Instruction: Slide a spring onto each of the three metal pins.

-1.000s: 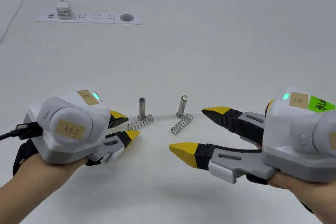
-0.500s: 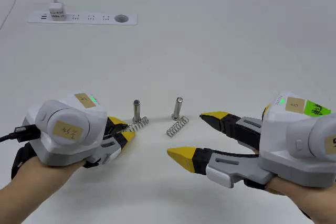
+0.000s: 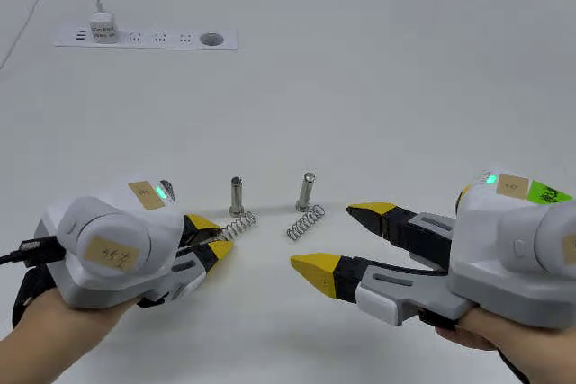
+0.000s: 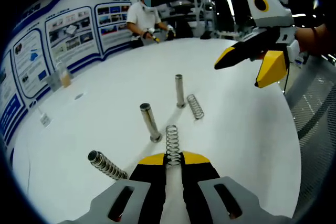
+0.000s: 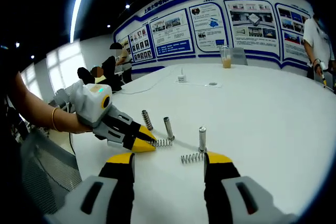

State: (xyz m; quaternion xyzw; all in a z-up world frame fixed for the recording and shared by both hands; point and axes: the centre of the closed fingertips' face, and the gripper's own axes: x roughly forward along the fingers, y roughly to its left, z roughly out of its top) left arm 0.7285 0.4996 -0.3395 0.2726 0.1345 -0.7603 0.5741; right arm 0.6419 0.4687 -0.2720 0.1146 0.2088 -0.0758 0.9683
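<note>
Two bare metal pins stand upright on the white table, one (image 3: 237, 195) on the left and one (image 3: 307, 191) on the right. A third pin (image 4: 107, 165) carries a spring and peeks out behind my left gripper (image 3: 216, 240). That gripper is shut on the near end of a spring (image 4: 172, 141), whose far end points at the left pin (image 4: 149, 121). A loose spring (image 3: 305, 222) lies at the foot of the right pin (image 4: 179, 90). My right gripper (image 3: 337, 238) stands open just right of the loose spring (image 5: 193, 157), holding nothing.
A white power strip (image 3: 144, 39) with a plugged charger (image 3: 102, 26) and cable lies at the far left of the table. People stand at the far end of the table in the left gripper view (image 4: 144, 17).
My left gripper's jaws have come together on the end of the left spring. The right gripper has stayed open in about the same place. The head camera has shifted a little.
</note>
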